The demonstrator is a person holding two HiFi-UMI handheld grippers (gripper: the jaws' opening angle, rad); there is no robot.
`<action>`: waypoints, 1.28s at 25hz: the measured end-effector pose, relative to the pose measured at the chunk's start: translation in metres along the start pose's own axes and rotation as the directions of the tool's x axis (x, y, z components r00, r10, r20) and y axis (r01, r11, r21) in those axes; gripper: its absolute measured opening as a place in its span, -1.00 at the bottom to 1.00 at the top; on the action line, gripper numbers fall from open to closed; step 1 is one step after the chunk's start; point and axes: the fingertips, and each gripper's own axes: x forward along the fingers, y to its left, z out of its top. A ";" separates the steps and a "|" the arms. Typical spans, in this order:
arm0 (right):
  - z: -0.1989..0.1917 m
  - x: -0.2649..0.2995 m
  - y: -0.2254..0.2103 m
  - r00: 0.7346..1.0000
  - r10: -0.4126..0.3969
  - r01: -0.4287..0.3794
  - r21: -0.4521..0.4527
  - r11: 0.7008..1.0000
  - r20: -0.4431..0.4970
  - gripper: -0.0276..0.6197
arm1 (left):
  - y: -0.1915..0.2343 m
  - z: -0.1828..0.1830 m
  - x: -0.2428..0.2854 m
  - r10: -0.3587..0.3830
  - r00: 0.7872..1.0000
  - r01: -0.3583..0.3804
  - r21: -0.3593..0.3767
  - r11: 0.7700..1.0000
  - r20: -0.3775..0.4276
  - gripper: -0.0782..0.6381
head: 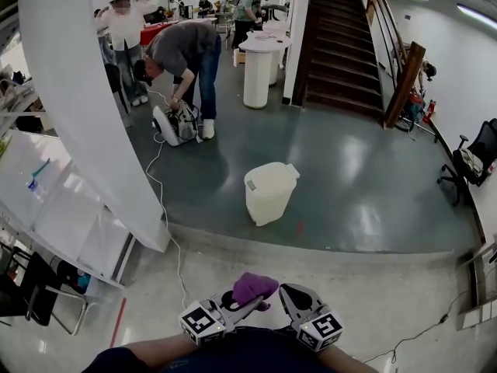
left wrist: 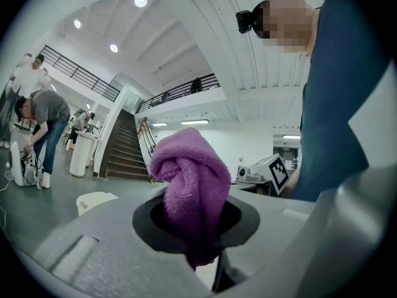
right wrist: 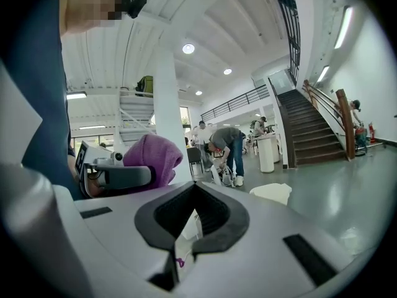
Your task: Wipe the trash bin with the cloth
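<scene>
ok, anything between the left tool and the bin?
Nothing in the way. In the head view, only bare floor lies between the left tool, shut on the purple cloth, and the bin; a white cable runs off to the left.

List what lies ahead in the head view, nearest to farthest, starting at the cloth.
cloth → bin → bending person → round white stand → person with backpack
</scene>
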 end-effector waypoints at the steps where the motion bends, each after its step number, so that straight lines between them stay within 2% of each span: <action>1: 0.000 0.002 0.000 1.000 -0.001 0.001 0.000 1.000 -0.001 -0.88 | 0.002 0.000 -0.001 0.000 1.000 0.000 -0.001 1.000 0.000 -0.59; 7: -0.002 0.010 -0.018 1.000 0.016 -0.016 0.009 1.000 -0.003 -0.88 | 0.013 -0.001 0.012 0.023 1.000 -0.023 -0.004 1.000 -0.004 -0.59; 12: 0.001 0.026 -0.048 0.998 0.058 -0.058 0.010 0.998 -0.005 -0.88 | 0.037 0.001 0.034 0.081 0.997 -0.081 -0.006 0.997 0.001 -0.59; 18: 0.024 0.051 -0.112 0.995 0.104 -0.104 -0.003 0.995 -0.005 -0.88 | 0.076 0.016 0.086 0.149 0.989 -0.150 0.009 0.989 0.011 -0.59; 24: 0.039 0.072 -0.182 0.990 0.140 -0.140 -0.002 0.990 0.004 -0.88 | 0.119 0.020 0.139 0.214 0.977 -0.214 0.010 0.977 -0.023 -0.59; 32: 0.046 0.087 -0.245 0.981 0.192 -0.192 0.010 0.981 0.003 -0.88 | 0.145 0.022 0.201 0.245 0.969 -0.245 0.012 0.970 -0.013 -0.59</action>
